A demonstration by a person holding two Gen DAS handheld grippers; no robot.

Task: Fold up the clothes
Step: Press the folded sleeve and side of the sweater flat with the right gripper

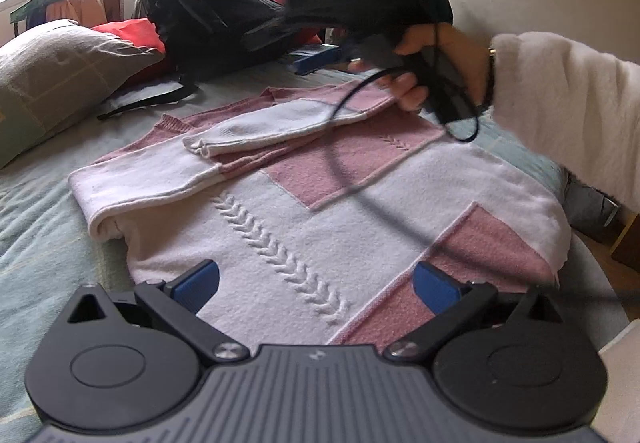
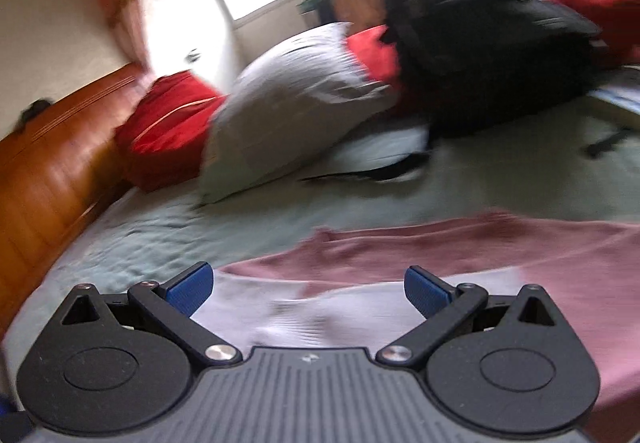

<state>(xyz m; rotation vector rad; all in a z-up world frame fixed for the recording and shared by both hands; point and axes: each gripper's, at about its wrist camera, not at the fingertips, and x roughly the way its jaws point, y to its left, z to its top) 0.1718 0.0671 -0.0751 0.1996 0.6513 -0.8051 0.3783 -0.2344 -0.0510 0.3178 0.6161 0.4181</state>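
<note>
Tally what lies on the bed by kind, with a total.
Sweater: 1
Backpack: 1
Grey pillow: 1
Red cushions or bedding: at least 2 pieces, blurred
Grippers, both open above the sweater: 2, left gripper, right gripper
Total: 7

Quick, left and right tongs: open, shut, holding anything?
Left tongs: open, empty, over the sweater.
Right tongs: open, empty, above the sweater's edge.
</note>
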